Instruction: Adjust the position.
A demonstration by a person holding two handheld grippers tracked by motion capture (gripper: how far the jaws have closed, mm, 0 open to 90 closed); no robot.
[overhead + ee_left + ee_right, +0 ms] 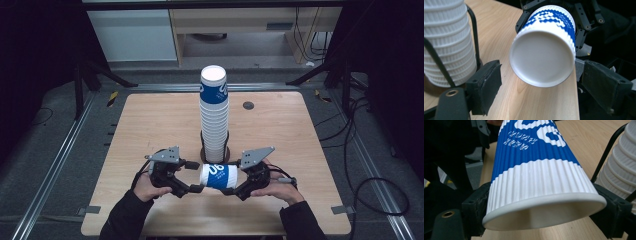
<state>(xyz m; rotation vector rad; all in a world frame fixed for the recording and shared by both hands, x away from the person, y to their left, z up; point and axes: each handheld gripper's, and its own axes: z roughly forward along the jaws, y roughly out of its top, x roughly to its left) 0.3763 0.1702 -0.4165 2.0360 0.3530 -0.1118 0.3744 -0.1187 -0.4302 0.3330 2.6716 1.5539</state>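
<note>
A blue and white ribbed paper cup (218, 176) lies on its side in the air just above the table's front middle. My right gripper (232, 176) is shut on its rim end; in the right gripper view the two jaws press the white band of the cup (536, 182) near the open mouth, gripper (545, 207). My left gripper (193, 176) stands open around the cup's closed base. In the left gripper view the cup's base (542, 57) faces me with gaps to both pads (486, 85), gripper (542, 75).
A tall stack of the same cups (214, 115) stands in a black wire holder (203, 150) at the table's middle, right behind the held cup. A small dark disc (248, 105) lies at the back right. The wooden table (150, 125) ends close to the person's forearms.
</note>
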